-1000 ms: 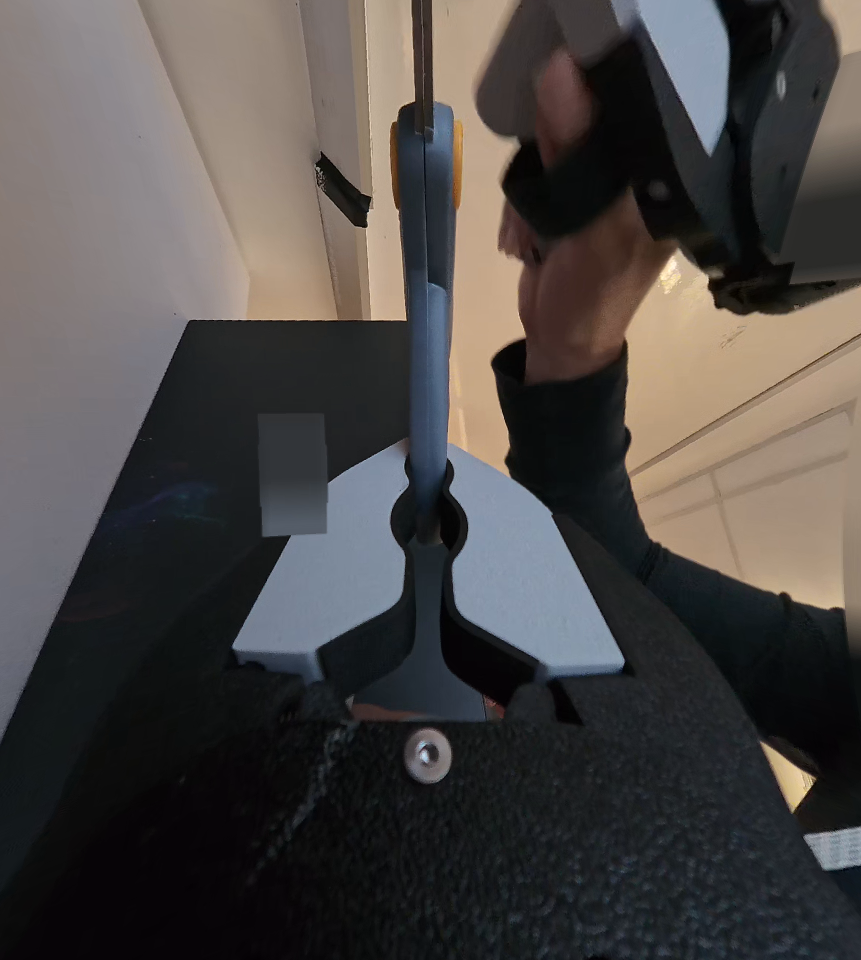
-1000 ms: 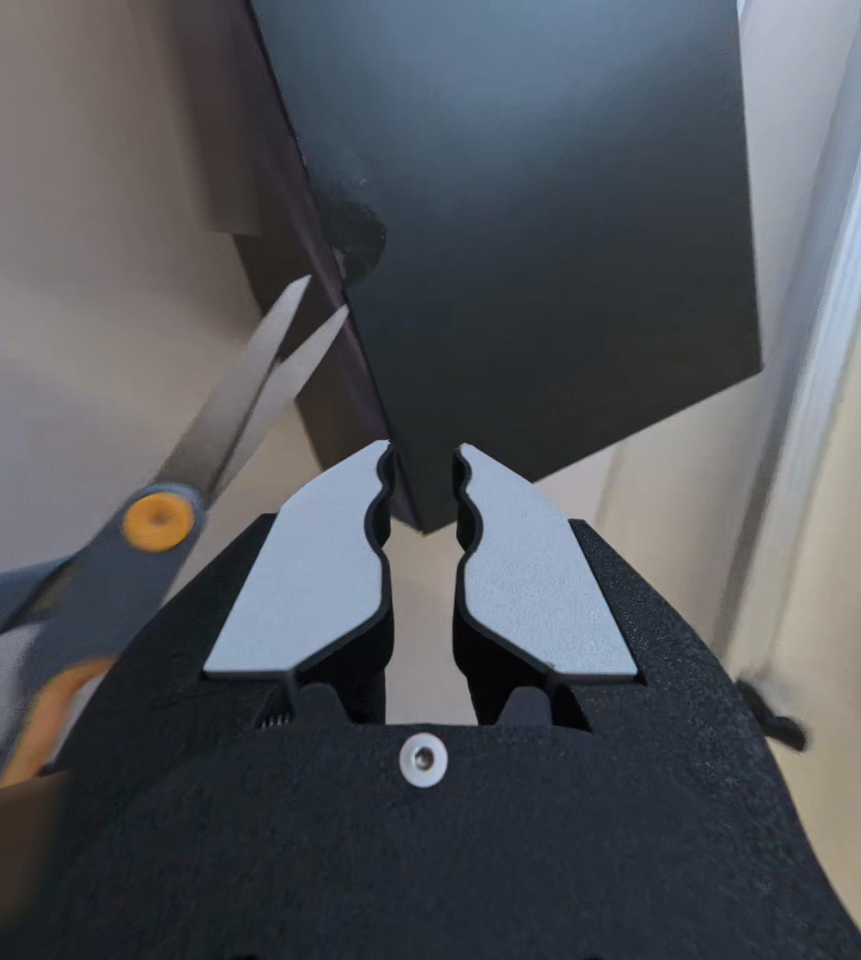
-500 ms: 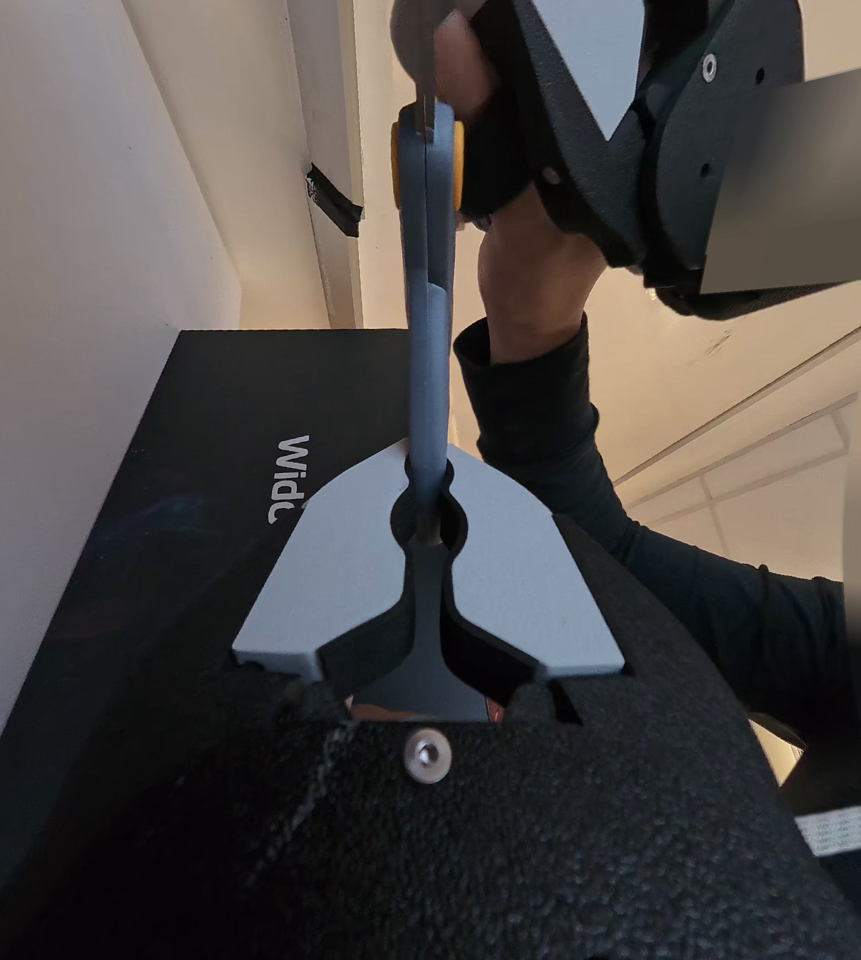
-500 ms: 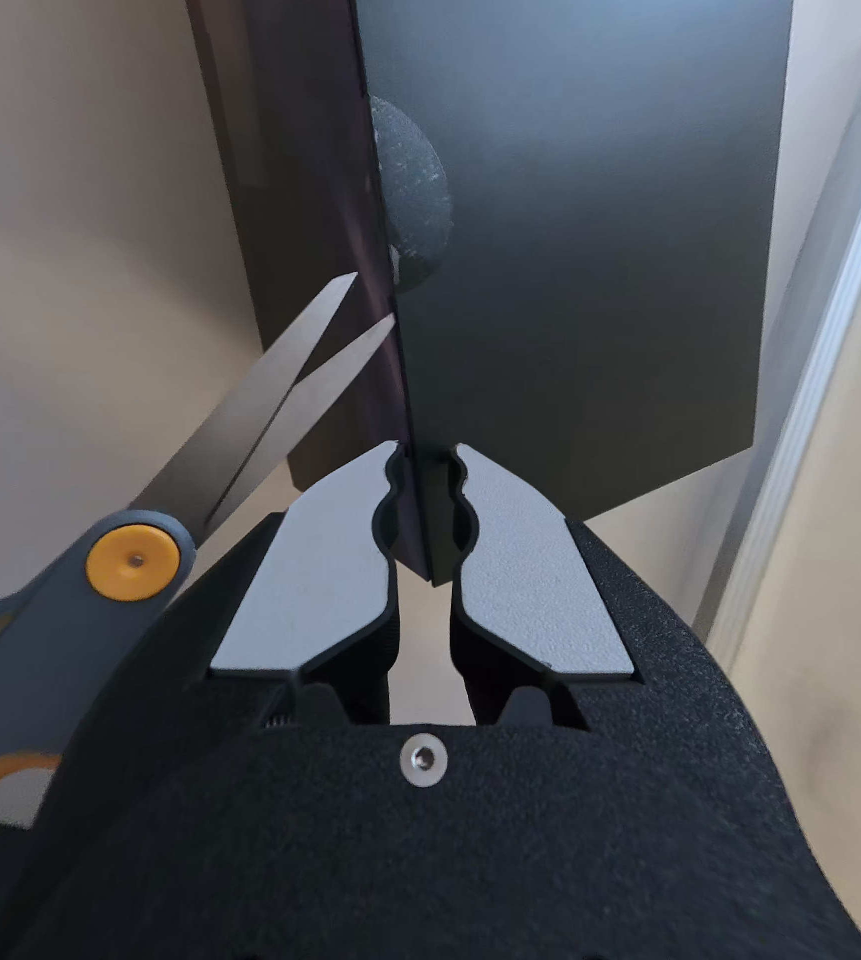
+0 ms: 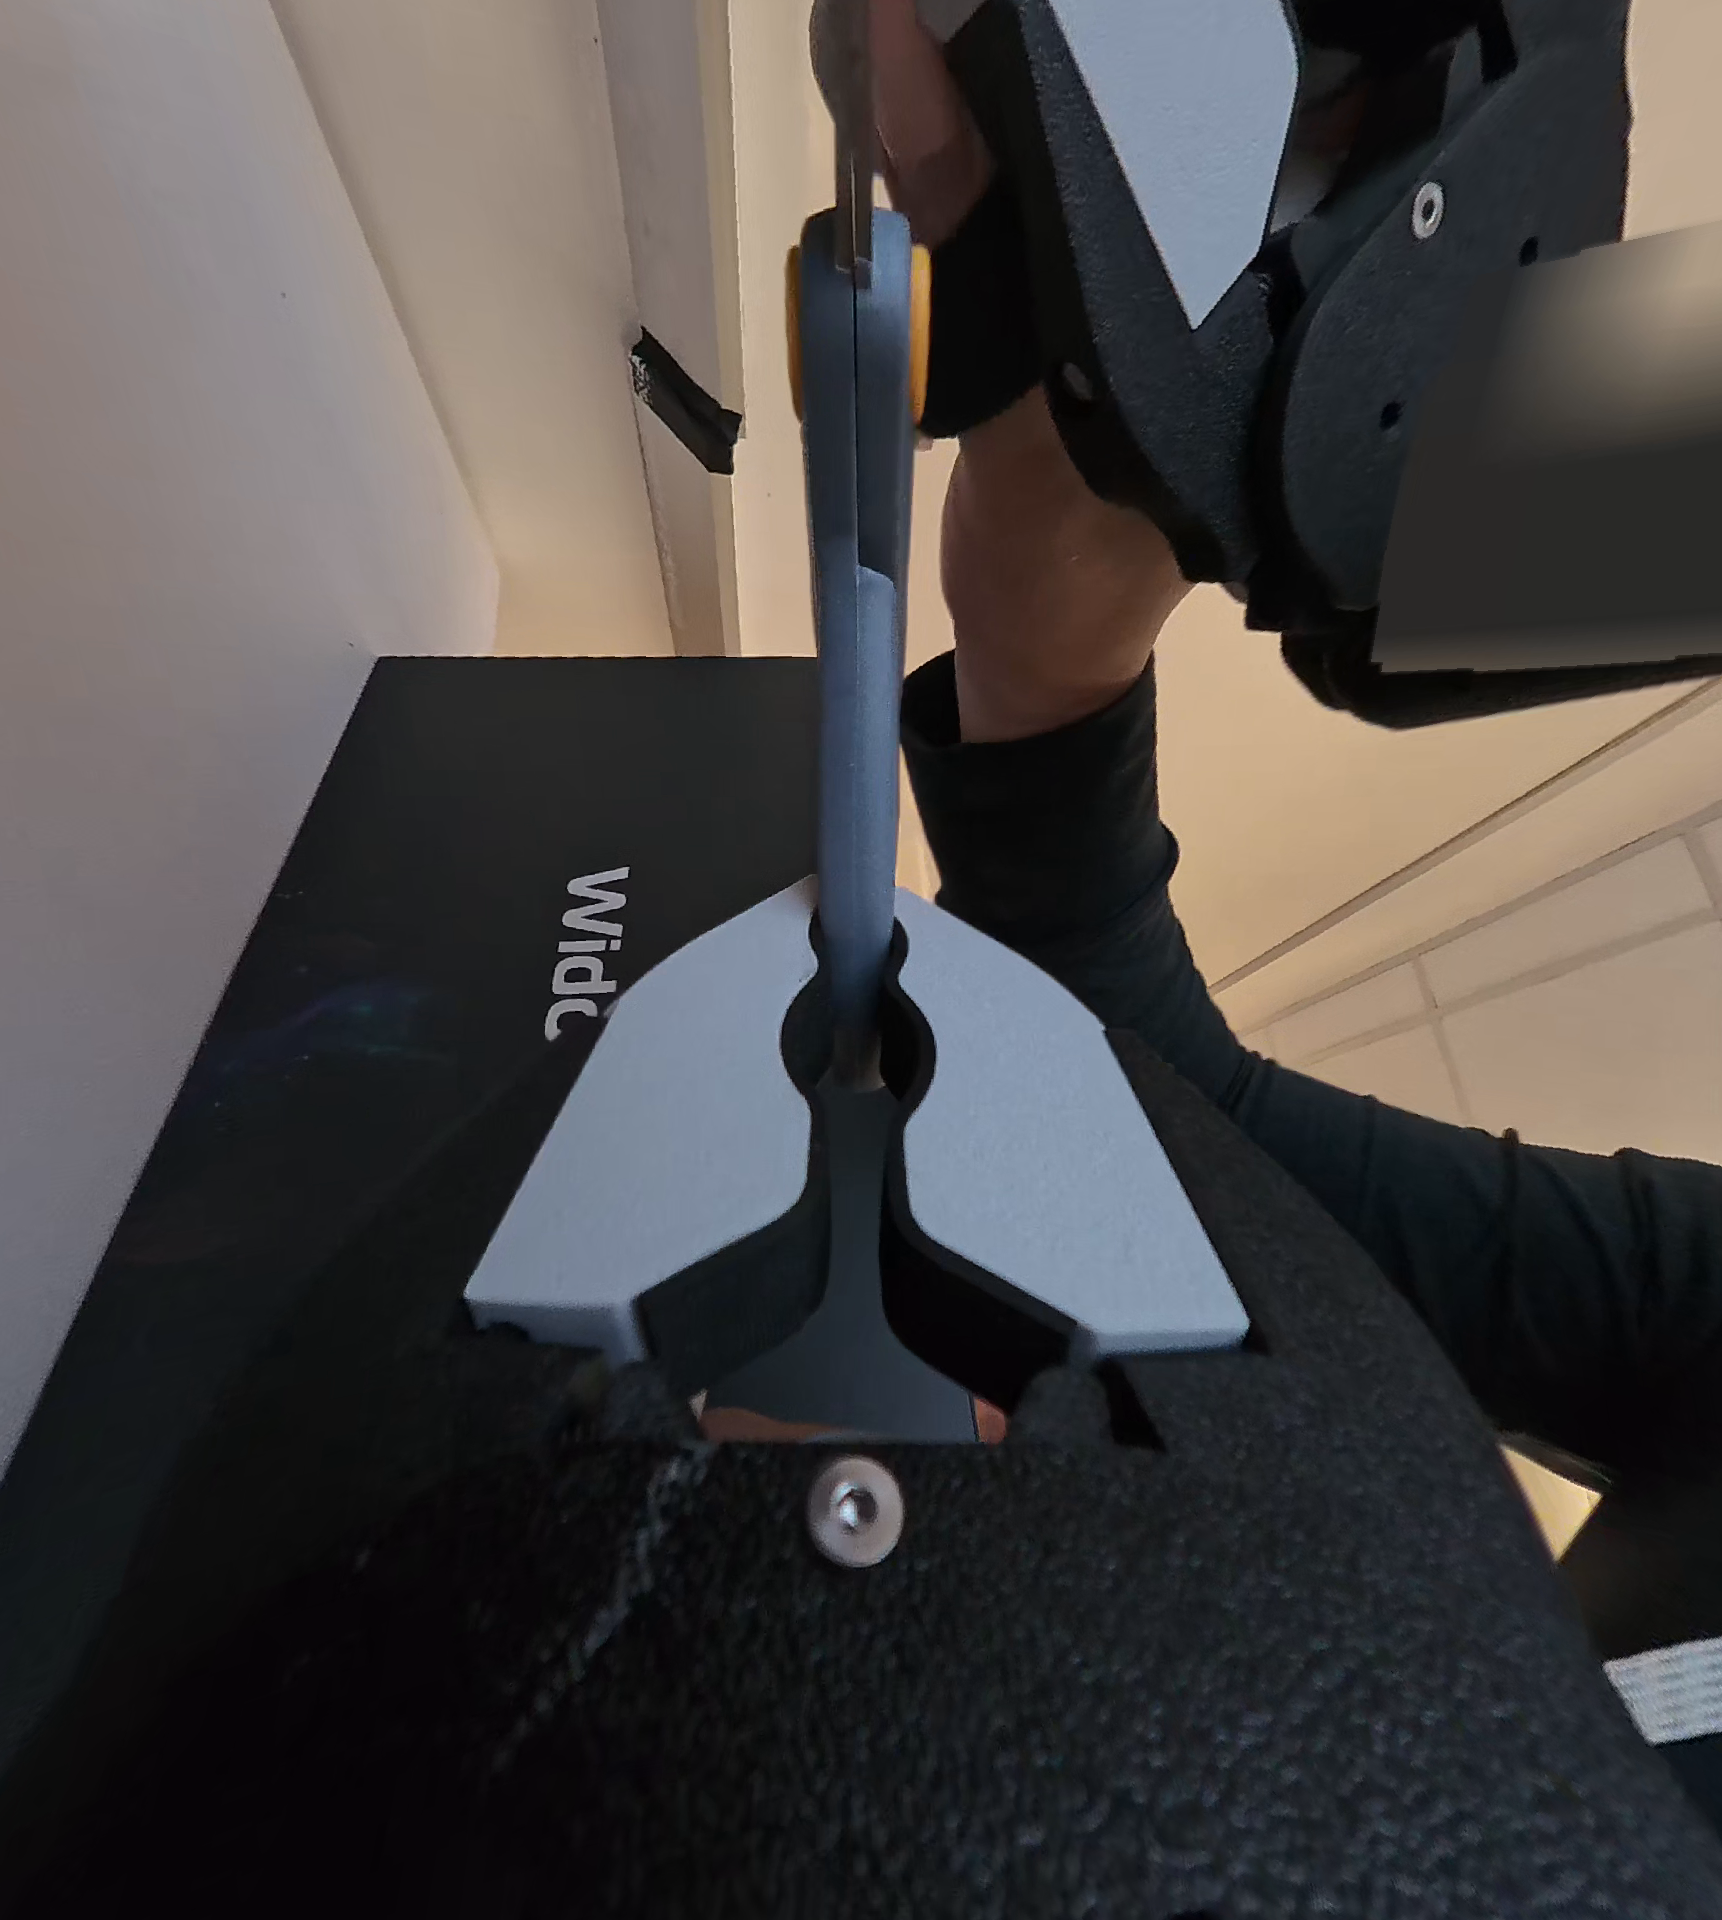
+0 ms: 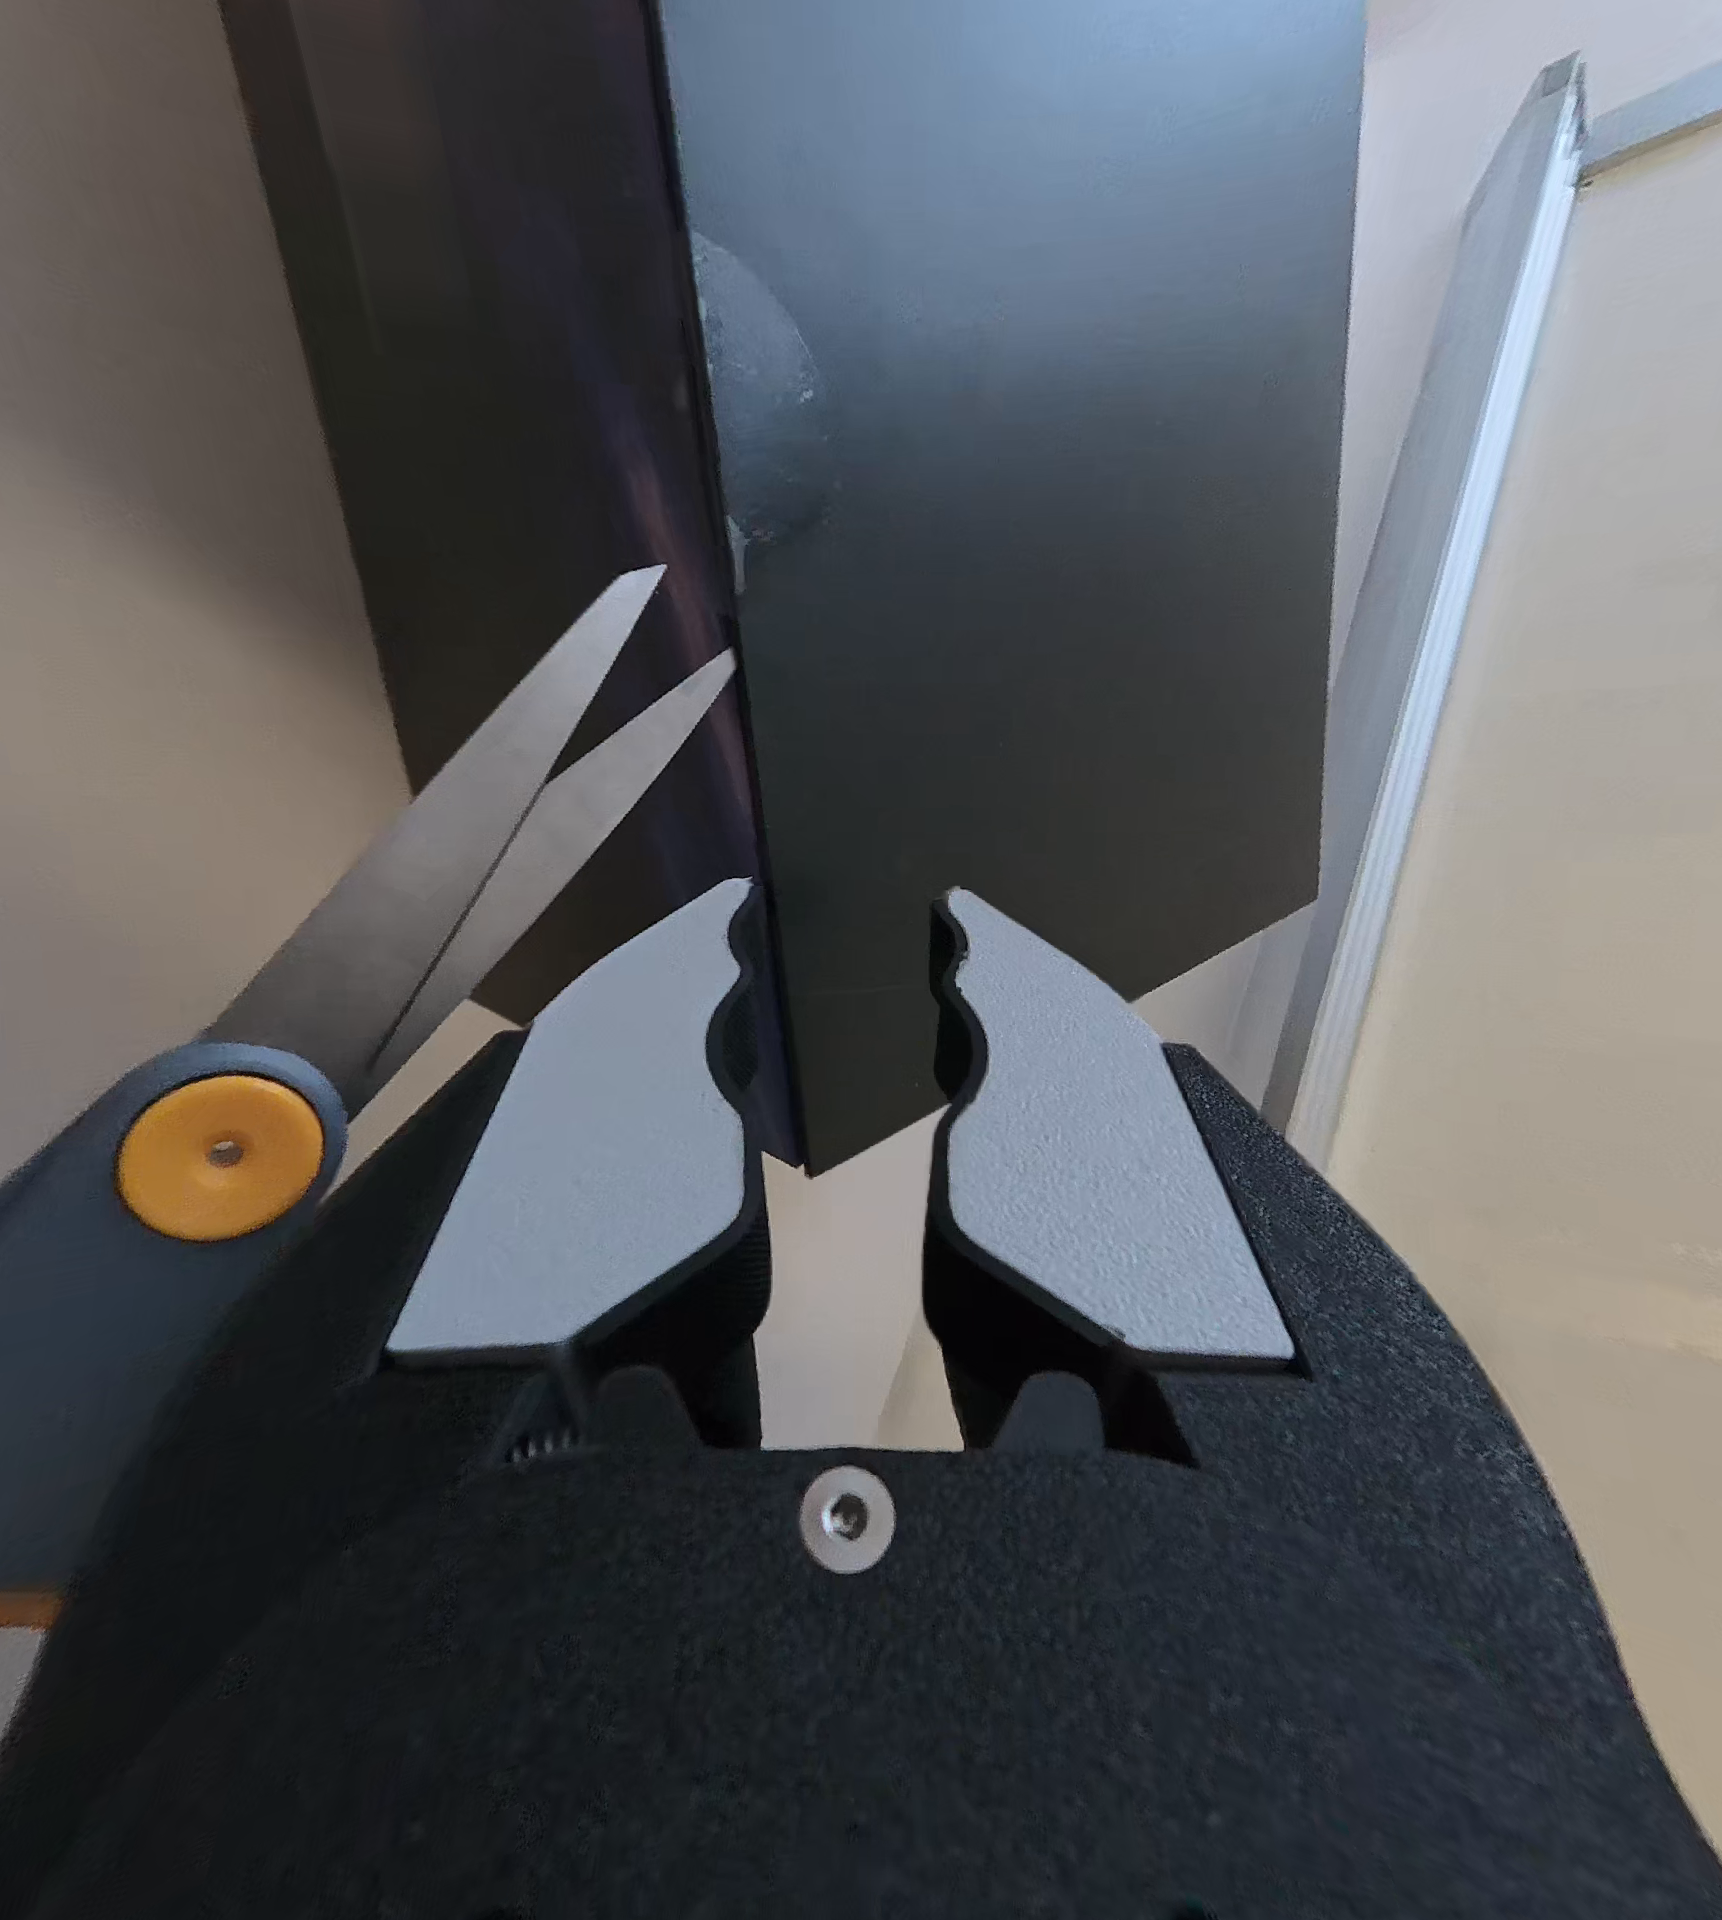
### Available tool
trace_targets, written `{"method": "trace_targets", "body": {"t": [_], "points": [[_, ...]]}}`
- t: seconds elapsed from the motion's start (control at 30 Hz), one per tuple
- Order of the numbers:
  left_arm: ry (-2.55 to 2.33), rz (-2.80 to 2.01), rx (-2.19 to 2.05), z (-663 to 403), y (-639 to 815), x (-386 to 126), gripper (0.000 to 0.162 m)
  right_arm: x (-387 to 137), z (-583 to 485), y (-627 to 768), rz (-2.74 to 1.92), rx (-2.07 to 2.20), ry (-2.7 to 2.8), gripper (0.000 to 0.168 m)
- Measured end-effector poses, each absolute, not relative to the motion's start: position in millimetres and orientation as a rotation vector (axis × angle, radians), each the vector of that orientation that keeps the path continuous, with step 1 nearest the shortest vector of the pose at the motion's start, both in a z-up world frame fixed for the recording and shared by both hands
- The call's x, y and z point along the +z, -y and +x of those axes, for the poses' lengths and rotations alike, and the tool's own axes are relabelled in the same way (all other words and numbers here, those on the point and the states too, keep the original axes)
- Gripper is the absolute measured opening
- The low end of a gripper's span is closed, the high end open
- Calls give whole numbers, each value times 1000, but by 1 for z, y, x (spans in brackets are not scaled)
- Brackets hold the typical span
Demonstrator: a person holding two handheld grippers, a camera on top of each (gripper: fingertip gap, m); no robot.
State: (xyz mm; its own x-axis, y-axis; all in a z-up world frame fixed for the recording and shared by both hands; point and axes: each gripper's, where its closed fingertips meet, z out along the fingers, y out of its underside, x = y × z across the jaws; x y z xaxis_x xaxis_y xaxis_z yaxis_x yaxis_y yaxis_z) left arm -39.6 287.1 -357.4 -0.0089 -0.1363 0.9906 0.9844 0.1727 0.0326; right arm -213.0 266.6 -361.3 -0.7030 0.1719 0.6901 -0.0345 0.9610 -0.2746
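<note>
My left gripper [image 5: 857, 914] is shut on the grey-blue handle of scissors [image 5: 857, 582] with an orange pivot, seen edge-on and pointing forward. In the right wrist view the scissors [image 6: 441, 883] come in from the lower left, blades slightly apart, tips close to the edge of a black box [image 6: 1023, 540]. My right gripper [image 6: 846, 894] is open, with the box's near corner between its jaws and the left finger close against the box edge. A round grey seal [image 6: 753, 395] sits on that edge. The black box [image 5: 400, 935] bears white lettering. The right gripper [image 5: 1241, 270] shows at the upper right.
A pale wall [image 5: 109, 520] runs along the left of the box. A door frame with a black scrap of tape [image 5: 685, 405] stands behind. A person's hand and black sleeve [image 5: 1096, 894] hold the right gripper. A metal-edged panel [image 6: 1439, 644] leans at the right.
The right gripper has moved in over the box corner and its jaws have opened wider. The scissors have come closer to the box edge. The left gripper stays shut on them.
</note>
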Motion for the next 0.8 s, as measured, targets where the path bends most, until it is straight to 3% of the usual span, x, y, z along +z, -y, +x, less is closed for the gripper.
{"method": "trace_targets", "body": {"t": [0.2,0.53,0.7,0.8], "points": [[1199,-979,-1153,-39,-288,-358,3,-361,-209,-270,-167,389,2321,19],[1200,-966,-1161,-39,-289,-357,3,-357,-211,-257,-131,406,2325,18],[1200,-968,-1162,-39,-289,-358,3,-369,-212,-253,-144,403,2389,25],[1198,-969,-1163,-39,-289,-359,3,-359,-213,-249,-115,442,2339,11]]}}
